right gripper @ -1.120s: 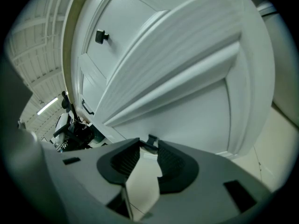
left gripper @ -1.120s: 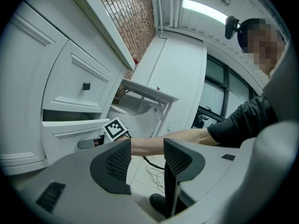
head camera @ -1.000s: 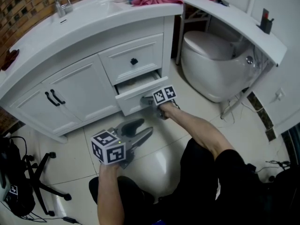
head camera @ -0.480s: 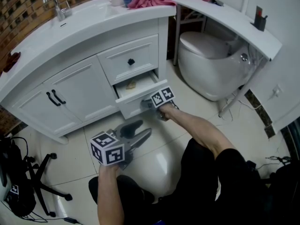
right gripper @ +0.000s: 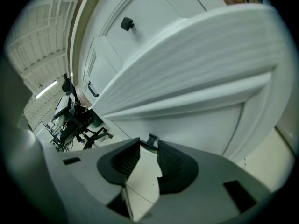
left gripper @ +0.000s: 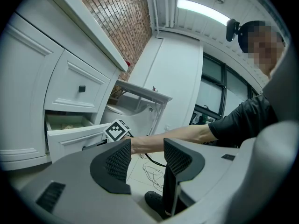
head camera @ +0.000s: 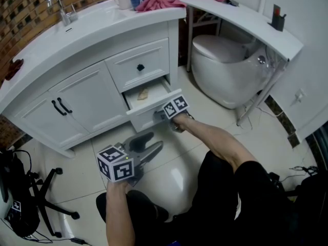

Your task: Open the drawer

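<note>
The drawer (head camera: 144, 118) and vanity (head camera: 87, 94) are white with black knobs (head camera: 140, 67), the towel (head camera: 156, 4) pink, the brick wall (head camera: 31, 4) brown, the left tool (head camera: 152, 142) grey.

Right hand-held gripper (head camera: 159, 116) sits at the front of the partly open lower drawer (head camera: 146, 118); left hand-held gripper (head camera: 151, 143) hangs above the floor (head camera: 77, 183).

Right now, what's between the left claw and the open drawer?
Only bare floor tile, seen in the head view. The left claw is open and empty; the right claw grips the drawer handle.
</note>
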`<state>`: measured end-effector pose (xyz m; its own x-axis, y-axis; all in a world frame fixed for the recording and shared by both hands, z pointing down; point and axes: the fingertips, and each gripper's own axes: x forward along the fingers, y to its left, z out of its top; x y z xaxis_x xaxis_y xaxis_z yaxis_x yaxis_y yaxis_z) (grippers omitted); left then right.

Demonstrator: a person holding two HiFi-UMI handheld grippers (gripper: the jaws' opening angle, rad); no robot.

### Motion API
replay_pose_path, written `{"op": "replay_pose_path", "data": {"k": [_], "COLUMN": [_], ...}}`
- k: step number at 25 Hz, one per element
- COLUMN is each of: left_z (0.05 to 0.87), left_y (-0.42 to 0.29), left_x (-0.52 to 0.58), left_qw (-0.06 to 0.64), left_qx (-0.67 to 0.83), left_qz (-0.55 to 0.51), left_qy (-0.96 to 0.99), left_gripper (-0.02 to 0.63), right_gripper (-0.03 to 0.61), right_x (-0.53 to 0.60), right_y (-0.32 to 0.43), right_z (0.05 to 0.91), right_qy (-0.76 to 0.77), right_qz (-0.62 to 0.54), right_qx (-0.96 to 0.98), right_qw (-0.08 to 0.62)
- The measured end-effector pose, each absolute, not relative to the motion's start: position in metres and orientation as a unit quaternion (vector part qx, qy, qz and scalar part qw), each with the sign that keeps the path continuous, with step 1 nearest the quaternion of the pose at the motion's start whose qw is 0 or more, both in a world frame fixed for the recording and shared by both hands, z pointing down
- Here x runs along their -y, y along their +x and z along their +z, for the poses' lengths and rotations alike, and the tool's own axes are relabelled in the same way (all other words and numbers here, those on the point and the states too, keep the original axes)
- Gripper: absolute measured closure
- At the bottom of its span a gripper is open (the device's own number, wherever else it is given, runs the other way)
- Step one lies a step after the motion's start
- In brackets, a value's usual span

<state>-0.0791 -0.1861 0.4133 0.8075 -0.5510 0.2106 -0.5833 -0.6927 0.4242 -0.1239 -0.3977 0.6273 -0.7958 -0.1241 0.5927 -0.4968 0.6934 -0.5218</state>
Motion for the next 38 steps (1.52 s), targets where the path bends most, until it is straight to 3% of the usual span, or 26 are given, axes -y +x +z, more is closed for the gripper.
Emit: {"op": "replay_pose_path", "data": {"k": [38], "left_z": [0.401], "left_y": [-0.058], "left_x": [0.154], "left_qw": [0.229], "left_qx": [0.289], "left_qz": [0.039], "left_qy": [0.929], "left_gripper": [0.399], "right_gripper": [0.446], "right_x": [0.359], "right_y": [-0.104], "right_z": [0.627], "right_qy": [0.17], "right_qz": [0.327], "right_qx": [0.878], "right_qw": [0.304]}}
